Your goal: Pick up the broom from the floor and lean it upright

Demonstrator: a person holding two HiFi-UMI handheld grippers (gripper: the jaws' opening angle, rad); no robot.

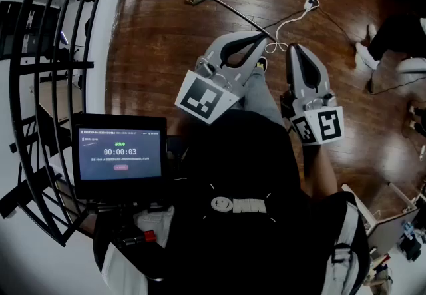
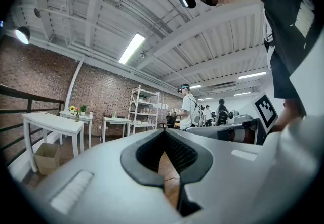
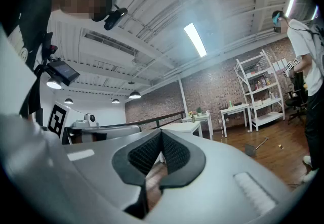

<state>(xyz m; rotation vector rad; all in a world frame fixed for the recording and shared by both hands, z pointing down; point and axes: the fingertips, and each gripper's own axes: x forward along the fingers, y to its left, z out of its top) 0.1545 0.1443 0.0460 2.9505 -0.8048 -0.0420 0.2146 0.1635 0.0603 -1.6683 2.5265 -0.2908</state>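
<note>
The broom (image 1: 219, 2) lies flat on the wooden floor ahead of me, straw head to the left and thin dark handle running right toward a white cable. It also shows small and far off as the broom (image 3: 254, 147) in the right gripper view. My left gripper (image 1: 259, 37) is held level above the floor, short of the handle's near end, jaws shut on nothing. Beside it my right gripper (image 1: 295, 50) is also shut and empty. From their own cameras, the left gripper (image 2: 164, 133) and right gripper (image 3: 161, 144) both show their pads meeting.
A white power strip (image 1: 311, 1) and its cable (image 1: 287, 20) lie by the broom handle. A black railing (image 1: 40, 87) and a screen (image 1: 120, 154) stand at my left. Someone's shoe (image 1: 365, 55) is at the right. White tables (image 2: 53, 124) and shelves (image 2: 144, 109) line the brick wall.
</note>
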